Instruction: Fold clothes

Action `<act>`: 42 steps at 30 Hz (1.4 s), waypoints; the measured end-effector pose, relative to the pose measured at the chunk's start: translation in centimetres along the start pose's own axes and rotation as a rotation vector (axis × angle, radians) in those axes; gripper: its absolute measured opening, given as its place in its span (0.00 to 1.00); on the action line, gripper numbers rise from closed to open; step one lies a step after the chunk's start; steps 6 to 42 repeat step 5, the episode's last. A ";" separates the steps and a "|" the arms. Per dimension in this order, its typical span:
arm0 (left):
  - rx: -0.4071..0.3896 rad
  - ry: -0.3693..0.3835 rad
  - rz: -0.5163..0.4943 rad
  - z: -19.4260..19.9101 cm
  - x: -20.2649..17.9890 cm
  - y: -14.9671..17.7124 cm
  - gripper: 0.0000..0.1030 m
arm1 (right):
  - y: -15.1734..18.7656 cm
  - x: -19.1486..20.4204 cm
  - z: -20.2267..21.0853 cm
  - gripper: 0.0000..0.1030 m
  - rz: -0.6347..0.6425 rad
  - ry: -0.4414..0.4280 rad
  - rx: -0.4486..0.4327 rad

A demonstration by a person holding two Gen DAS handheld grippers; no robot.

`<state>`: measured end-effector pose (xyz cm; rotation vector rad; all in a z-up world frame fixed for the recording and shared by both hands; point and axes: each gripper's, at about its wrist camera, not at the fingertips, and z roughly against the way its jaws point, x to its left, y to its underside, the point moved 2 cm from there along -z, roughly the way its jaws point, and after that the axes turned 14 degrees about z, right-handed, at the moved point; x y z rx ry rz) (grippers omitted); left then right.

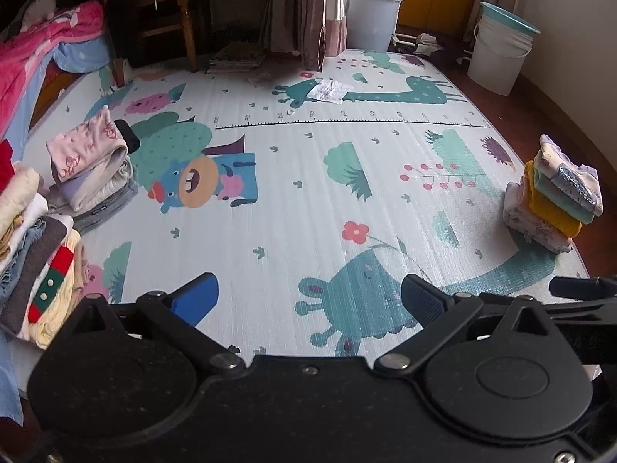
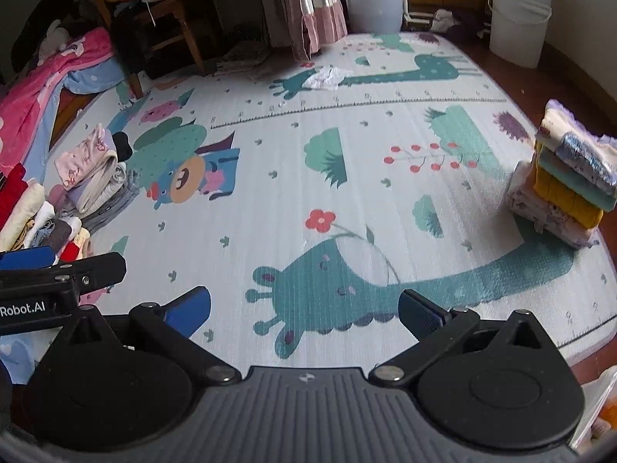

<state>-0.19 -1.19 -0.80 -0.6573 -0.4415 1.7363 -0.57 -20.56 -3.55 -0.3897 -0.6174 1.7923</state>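
Over the floor lies a cartoon play mat (image 1: 293,208), printed with a teal giraffe (image 2: 327,293), a red flower (image 1: 355,231) and a ruler line (image 1: 347,125). A crumpled paper (image 1: 331,90) sits on its far end. Behind it, a wooden chair (image 1: 169,11), a striped curtain (image 1: 316,11), a white planter bucket (image 1: 372,15), and a teal-rimmed white bucket (image 1: 501,46) at the right. A pink blanket (image 1: 42,50) is heaped at the left.
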 end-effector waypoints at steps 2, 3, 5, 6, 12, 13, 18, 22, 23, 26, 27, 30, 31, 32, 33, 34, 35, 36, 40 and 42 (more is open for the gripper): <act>0.008 0.000 0.008 -0.1 0.1 0.1 0.99 | 0.1 0.1 -0.2 1.00 0.001 -0.007 0.013; 0.009 -0.001 0.009 -0.1 0.2 0.1 0.99 | 0.1 0.2 -0.2 1.00 0.008 -0.005 0.013; 0.016 -0.012 0.003 -0.3 0.2 0.3 0.99 | 0.1 0.4 -0.2 1.00 0.021 0.000 0.011; 0.016 -0.012 0.003 -0.3 0.2 0.3 0.99 | 0.1 0.4 -0.2 1.00 0.021 0.000 0.011; 0.016 -0.012 0.003 -0.3 0.2 0.3 0.99 | 0.1 0.4 -0.2 1.00 0.021 0.000 0.011; 0.016 -0.012 0.003 -0.3 0.2 0.3 0.99 | 0.1 0.4 -0.2 1.00 0.021 0.000 0.011; 0.016 -0.012 0.003 -0.3 0.2 0.3 0.99 | 0.1 0.4 -0.2 1.00 0.021 0.000 0.011; 0.016 -0.012 0.003 -0.3 0.2 0.3 0.99 | 0.1 0.4 -0.2 1.00 0.021 0.000 0.011; 0.016 -0.012 0.003 -0.3 0.2 0.3 0.99 | 0.1 0.4 -0.2 1.00 0.021 0.000 0.011; 0.016 -0.012 0.003 -0.3 0.2 0.3 0.99 | 0.1 0.4 -0.2 1.00 0.021 0.000 0.011; 0.016 -0.012 0.003 -0.3 0.2 0.3 0.99 | 0.1 0.4 -0.2 1.00 0.021 0.000 0.011; 0.016 -0.012 0.003 -0.3 0.2 0.3 0.99 | 0.1 0.4 -0.2 1.00 0.021 0.000 0.011; 0.016 -0.012 0.003 -0.3 0.2 0.3 0.99 | 0.1 0.4 -0.2 1.00 0.021 0.000 0.011; 0.016 -0.012 0.003 -0.3 0.2 0.3 0.99 | 0.1 0.4 -0.2 1.00 0.021 0.000 0.011; 0.016 -0.012 0.003 -0.3 0.2 0.3 0.99 | 0.1 0.4 -0.2 1.00 0.021 0.000 0.011; 0.016 -0.012 0.003 -0.3 0.2 0.3 0.99 | 0.1 0.4 -0.2 1.00 0.021 0.000 0.011; 0.016 -0.012 0.003 -0.3 0.2 0.3 0.99 | 0.1 0.4 -0.2 1.00 0.021 0.000 0.011; 0.016 -0.012 0.003 -0.3 0.2 0.3 0.99 | 0.1 0.4 -0.2 1.00 0.021 0.000 0.011; 0.016 -0.012 0.003 -0.3 0.2 0.3 0.99 | 0.1 0.4 -0.2 1.00 0.021 0.000 0.011; 0.016 -0.012 0.003 -0.3 0.2 0.3 0.99 | 0.1 0.4 -0.2 1.00 0.021 0.000 0.011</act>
